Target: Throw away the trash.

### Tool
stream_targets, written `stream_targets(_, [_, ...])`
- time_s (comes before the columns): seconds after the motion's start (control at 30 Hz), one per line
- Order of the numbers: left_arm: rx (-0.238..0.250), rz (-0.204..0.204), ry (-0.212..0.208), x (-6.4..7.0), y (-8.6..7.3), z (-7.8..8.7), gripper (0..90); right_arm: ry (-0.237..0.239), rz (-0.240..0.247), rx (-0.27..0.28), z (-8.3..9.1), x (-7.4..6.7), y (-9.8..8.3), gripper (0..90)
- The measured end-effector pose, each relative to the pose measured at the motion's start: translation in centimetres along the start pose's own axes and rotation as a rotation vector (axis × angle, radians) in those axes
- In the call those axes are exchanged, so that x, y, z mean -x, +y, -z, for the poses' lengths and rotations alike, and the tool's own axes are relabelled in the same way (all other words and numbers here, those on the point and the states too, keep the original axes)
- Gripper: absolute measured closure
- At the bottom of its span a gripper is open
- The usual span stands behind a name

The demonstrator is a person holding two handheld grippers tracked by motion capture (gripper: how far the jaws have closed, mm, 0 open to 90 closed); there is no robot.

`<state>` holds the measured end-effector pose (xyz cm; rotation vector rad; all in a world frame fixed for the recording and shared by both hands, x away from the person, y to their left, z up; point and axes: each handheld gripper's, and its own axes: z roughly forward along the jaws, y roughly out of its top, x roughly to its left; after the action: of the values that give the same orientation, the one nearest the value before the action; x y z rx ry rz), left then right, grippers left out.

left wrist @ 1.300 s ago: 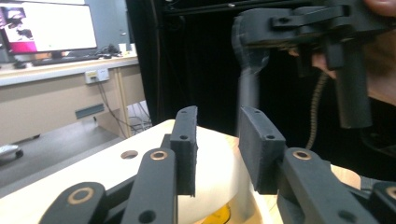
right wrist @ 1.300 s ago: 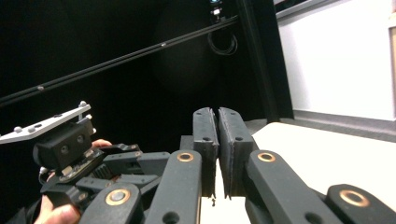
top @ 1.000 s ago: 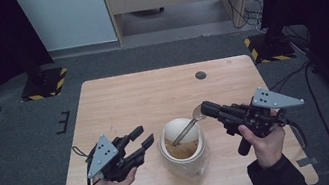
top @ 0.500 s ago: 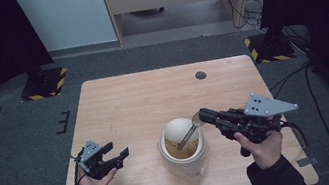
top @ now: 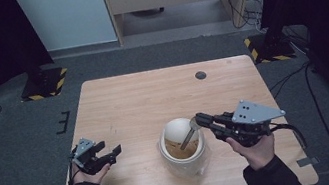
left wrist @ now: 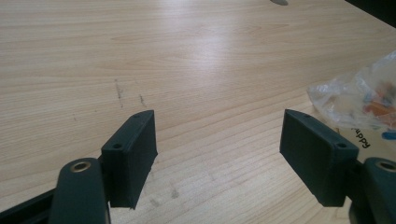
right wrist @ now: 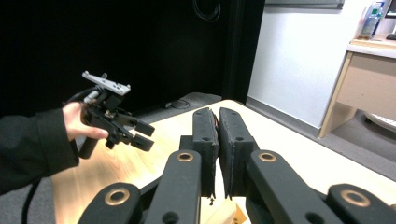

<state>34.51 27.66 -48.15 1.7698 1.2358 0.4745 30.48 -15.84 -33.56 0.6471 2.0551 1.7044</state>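
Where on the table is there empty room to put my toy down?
The whole far half of the table is bare wood, apart from a small dark disc near the far edge. The near middle is crowded: the cup with a spoon held by the right claw, the left claw beside it.

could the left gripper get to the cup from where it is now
Probably yes: the left gripper is open and empty, and only bare table lies between it and the cup.

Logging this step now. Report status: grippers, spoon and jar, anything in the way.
Left gripper open, empty, jaws just opened, low over the table. Right gripper shut on the spoon handle, spoon standing in the jar. Nothing in the way.
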Motion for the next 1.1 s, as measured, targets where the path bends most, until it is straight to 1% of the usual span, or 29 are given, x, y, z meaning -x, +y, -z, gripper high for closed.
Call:
stream_targets(0.1, [-0.002,0.004,0.002,0.0,0.0,0.0,27.1,0.006,0.018,-0.014,-0.4,-0.2,-0.3,85.6])
stream_targets(0.17, [-0.008,0.003,0.007,-0.1,0.0,0.0,27.1,0.017,0.025,-0.024,-0.6,-0.3,-0.4,83.7])
stream_targets(0.2, [-0.010,0.004,0.010,-0.1,-0.1,0.0,27.1,0.033,0.011,-0.011,-0.7,-0.4,-0.4,75.8])
stream_targets(0.23, [-0.010,0.005,0.011,-0.2,-0.1,0.0,27.1,0.033,0.011,-0.011,-0.7,-0.4,-0.4,75.8])
stream_targets(0.27, [-0.008,0.008,0.014,-0.3,0.0,0.1,27.1,0.042,-0.005,0.007,-0.6,-0.3,-0.3,71.6])
stream_targets(0.3, [-0.008,0.008,0.014,-0.3,0.0,0.1,27.1,0.041,-0.017,0.021,-0.4,-0.2,-0.2,68.7])
stream_targets(0.33, [-0.006,0.009,0.014,-0.3,0.0,0.1,27.1,0.041,-0.017,0.021,-0.4,-0.2,-0.2,68.7])
stream_targets(0.37, [-0.006,0.011,0.015,-0.4,0.0,0.1,27.2,0.036,-0.021,0.034,-0.3,0.0,-0.2,65.8])
stream_targets(0.43, [-0.004,0.014,0.017,-0.5,0.0,0.1,27.1,0.018,-0.037,0.057,0.0,0.4,0.0,61.0])
stream_targets(0.5, [-0.006,0.018,0.020,-0.7,-0.1,0.2,27.2,-0.013,-0.058,0.084,0.5,1.1,0.0,55.8])
stream_targets(0.53, [-0.008,0.018,0.020,-0.7,-0.1,0.2,27.1,-0.050,-0.082,0.104,1.0,2.0,-0.2,49.5])
stream_targets(0.57, [-0.012,0.018,0.020,-0.8,-0.1,0.2,27.1,-0.050,-0.082,0.104,1.0,2.0,-0.2,49.5])
stream_targets(0.6, [-0.015,0.019,0.021,-0.9,-0.1,0.1,27.1,-0.074,-0.090,0.109,1.3,2.6,-0.4,45.5])
stream_targets(0.67, [-0.020,0.017,0.021,-1.0,-0.2,0.1,26.8,-0.140,-0.106,0.105,1.7,3.8,-1.1,36.3])
stream_targets(0.7, [-0.023,0.017,0.019,-1.0,-0.2,0.0,26.5,-0.161,-0.115,0.095,1.7,4.2,-1.4,33.2])
stream_targets(0.73, [-0.030,0.014,0.019,-1.0,-0.2,0.0,26.0,-0.211,-0.136,0.057,2.0,5.4,-2.4,28.8])
stream_targets(0.77, [-0.037,0.009,0.021,-1.1,-0.3,-0.1,26.0,-0.211,-0.136,0.057,2.0,5.4,-2.4,28.8])
stream_targets(0.83, [-0.052,-0.001,0.023,-1.2,-0.4,-0.3,25.3,-0.255,-0.158,0.008,2.3,6.6,-3.8,25.8])
stream_targets(0.87, [-0.061,-0.004,0.023,-1.2,-0.5,-0.4,25.1,-0.269,-0.169,-0.013,2.4,7.0,-4.4,24.8])
stream_targets(0.9, [-0.072,-0.009,0.023,-1.2,-0.5,-0.5,24.4,-0.293,-0.186,-0.048,2.6,7.7,-5.3,23.5])
stream_targets(0.93, [-0.078,-0.013,0.023,-1.2,-0.6,-0.6,23.5,-0.323,-0.205,-0.100,2.8,8.8,-6.7,22.4])
stream_targets(0.97, [-0.090,-0.019,0.024,-1.2,-0.7,-0.7,23.5,-0.323,-0.205,-0.100,2.8,8.8,-6.7,22.4])
stream_targets(1.0, [-0.111,-0.033,0.029,-1.2,-0.8,-1.0,22.8,-0.346,-0.223,-0.162,3.1,9.9,-8.3,22.5])
stream_targets(1.03, [-0.111,-0.033,0.029,-1.2,-0.8,-1.0,22.0,-0.346,-0.223,-0.162,3.1,9.9,-8.3,22.5])
stream_targets(1.1, [-0.131,-0.042,0.031,-1.1,-1.0,-1.3,21.8,-0.369,-0.241,-0.227,3.3,10.8,-10.4,21.7])
